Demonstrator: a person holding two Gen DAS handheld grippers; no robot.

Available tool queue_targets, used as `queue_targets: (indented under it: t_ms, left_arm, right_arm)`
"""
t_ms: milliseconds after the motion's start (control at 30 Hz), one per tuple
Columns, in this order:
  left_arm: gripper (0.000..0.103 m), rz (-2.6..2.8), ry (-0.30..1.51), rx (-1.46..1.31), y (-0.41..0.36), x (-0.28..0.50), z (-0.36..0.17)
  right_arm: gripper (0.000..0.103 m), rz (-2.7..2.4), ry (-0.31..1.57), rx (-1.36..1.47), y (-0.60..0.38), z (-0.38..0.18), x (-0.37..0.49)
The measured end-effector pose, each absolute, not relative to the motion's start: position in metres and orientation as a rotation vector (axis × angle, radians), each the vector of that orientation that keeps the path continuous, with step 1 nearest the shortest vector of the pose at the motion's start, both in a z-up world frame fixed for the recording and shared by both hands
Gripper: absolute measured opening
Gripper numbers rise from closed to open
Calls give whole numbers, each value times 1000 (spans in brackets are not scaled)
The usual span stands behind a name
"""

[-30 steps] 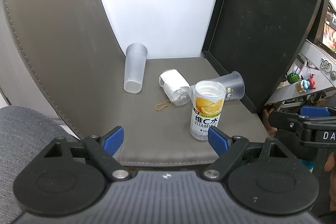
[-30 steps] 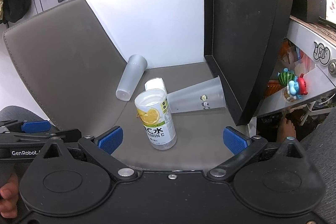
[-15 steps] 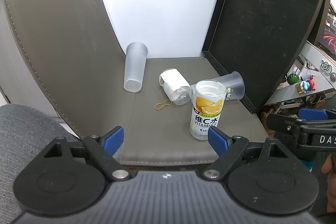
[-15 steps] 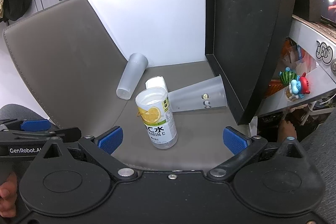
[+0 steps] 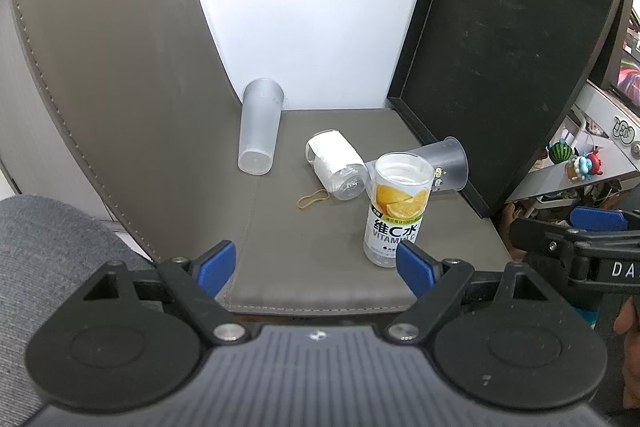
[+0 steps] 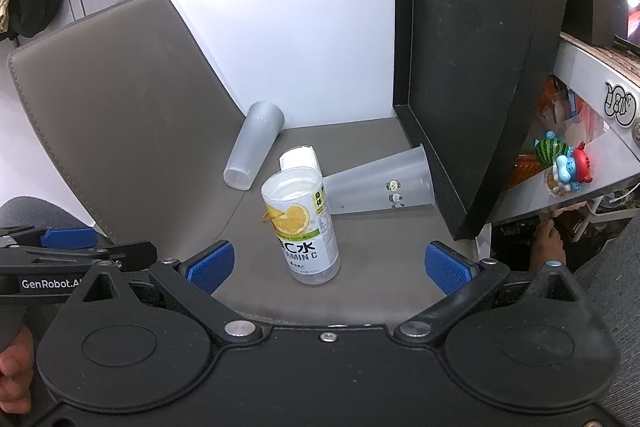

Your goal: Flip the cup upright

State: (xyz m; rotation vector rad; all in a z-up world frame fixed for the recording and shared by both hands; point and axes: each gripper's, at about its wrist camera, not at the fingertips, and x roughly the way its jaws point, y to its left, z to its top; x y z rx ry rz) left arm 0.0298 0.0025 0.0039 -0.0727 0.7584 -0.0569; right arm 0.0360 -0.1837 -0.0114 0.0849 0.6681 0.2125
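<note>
Both claws, left (image 5: pixel 316 269) and right (image 6: pixel 328 265), open, empty; bottle (image 6: pixel 301 225) at centre frame blocks fallen cup (image 6: pixel 380 187); reaching past risks toppling it.

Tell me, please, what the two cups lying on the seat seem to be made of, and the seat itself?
The frosted cup looks like matte translucent plastic: cloudy, no sharp glints. The printed cup looks like clearer thin plastic: the seat shows through its wall. The seat looks like grey leather or imitation leather: smooth, with stitched seams; which one, I cannot tell.
</note>
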Motion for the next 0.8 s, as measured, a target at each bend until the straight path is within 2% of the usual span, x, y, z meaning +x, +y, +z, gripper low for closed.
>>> queue_targets:
  t_ms: [800]
  left_arm:
    - [86,-56,758,-64,3,29,4]
  right_arm:
    - [103,209,668,86,-184,-12,37]
